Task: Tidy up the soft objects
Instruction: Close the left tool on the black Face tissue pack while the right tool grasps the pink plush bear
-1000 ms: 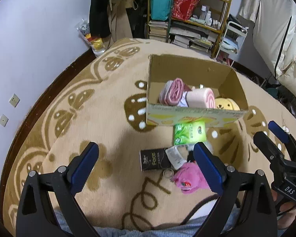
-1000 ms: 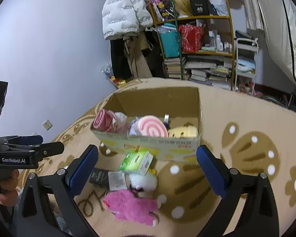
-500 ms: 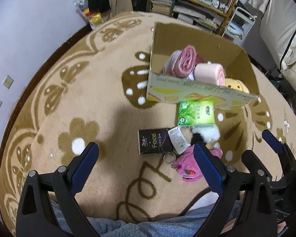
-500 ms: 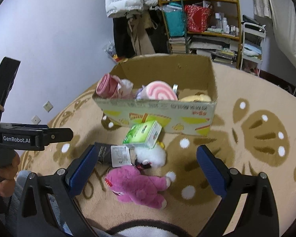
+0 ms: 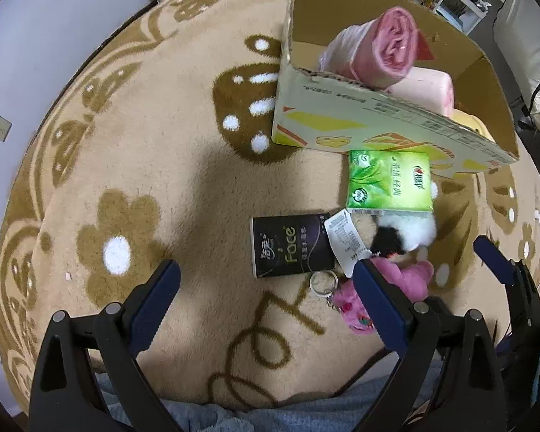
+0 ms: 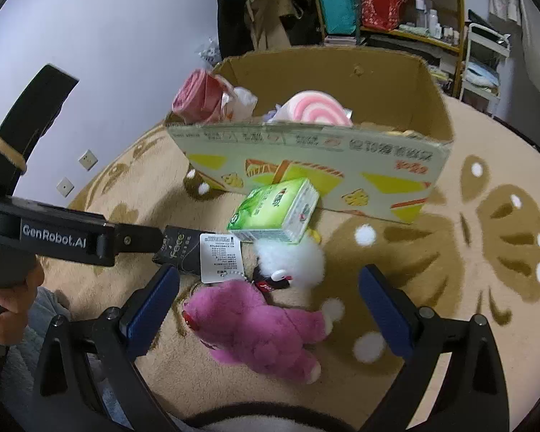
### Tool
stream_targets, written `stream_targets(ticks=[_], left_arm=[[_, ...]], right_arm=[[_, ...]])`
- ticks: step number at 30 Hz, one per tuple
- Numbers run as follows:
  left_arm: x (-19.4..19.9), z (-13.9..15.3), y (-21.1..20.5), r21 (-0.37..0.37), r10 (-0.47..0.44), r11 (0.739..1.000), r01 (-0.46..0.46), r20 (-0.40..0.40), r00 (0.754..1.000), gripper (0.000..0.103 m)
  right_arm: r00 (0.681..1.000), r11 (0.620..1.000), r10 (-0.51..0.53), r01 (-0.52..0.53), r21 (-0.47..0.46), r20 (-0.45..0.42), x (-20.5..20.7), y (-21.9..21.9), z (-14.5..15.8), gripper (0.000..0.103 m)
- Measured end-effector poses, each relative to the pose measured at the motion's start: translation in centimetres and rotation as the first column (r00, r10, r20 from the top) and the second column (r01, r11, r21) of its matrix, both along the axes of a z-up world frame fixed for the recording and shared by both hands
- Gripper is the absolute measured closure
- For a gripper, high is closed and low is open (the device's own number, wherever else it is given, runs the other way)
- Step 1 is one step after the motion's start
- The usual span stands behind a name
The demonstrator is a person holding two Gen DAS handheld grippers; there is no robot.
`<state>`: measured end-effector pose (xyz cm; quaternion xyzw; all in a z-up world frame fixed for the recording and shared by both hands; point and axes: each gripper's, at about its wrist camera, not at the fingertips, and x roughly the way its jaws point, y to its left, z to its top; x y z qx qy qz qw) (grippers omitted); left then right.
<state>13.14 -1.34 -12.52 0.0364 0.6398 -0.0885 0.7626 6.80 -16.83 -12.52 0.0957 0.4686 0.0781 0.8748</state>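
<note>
Left wrist view: my left gripper hangs over the tan patterned carpet with its blue-padded jaws spread wide and nothing between them. Just ahead lies a black tissue pack printed "Face", flat on the carpet. A white paper tag overlaps its right edge, and a metal key ring sits just below the pack's lower right corner. Right of that, a pink plush toy lies partly behind my right finger pad, touching a white fluffy plush with a black patch. A green tissue pack rests against the front wall of the cardboard box and over the white plush. Inside the box I see a rolled pink bag, a pink swirl-roll plush and the edge of something yellow. Right wrist view: my right gripper is likewise wide open and empty, poised low over the pink plush toy, which lies on its side between the pads without touching either. The white fluffy plush sits just beyond it, under the green tissue pack. My left gripper's black body, marked "GenRobot.AI", reaches in from the left over the black tissue pack. Shelves stand against the far wall behind the box.
</note>
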Motion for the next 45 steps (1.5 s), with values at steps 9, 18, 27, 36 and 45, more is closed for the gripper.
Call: stream_targets(ticks=[9, 18, 27, 36, 45], left_arm=[[1.1, -2.6, -0.6, 0.042, 0.011, 0.999, -0.008, -0.065, 0.998, 0.007], [1.6, -4.6, -1.3, 0.051, -0.001, 0.999, 0.007, -0.117, 0.993, 0.007], [2.1, -6.2, -2.8, 0.04, -0.023, 0.999, 0.028, -0.131, 0.991, 0.007], [2.1, -8.2, -4.1, 0.006, -0.026, 1.0, 0.027, -0.158, 0.987, 0.007], [1.3, -7.3, -3.5, 0.007, -0.039, 0.999, 0.041, -0.162, 0.986, 0.008]], right_arm=[[0.998, 0.999, 0.043, -0.042, 0.016, -0.05, 1.3, 1.5, -1.9, 0.0], [0.992, 0.996, 0.087, -0.088, -0.001, -0.097, 1.7, 3.3, -3.6, 0.0], [0.985, 0.996, 0.092, -0.09, 0.021, -0.146, 2.2, 3.5, -5.3, 0.0], [0.976, 0.996, 0.085, -0.091, -0.02, -0.203, 1.8, 3.3, -6.2, 0.0], [0.974, 0.996, 0.051, -0.065, -0.06, -0.219, 1.5, 2.8, -6.9, 0.0]])
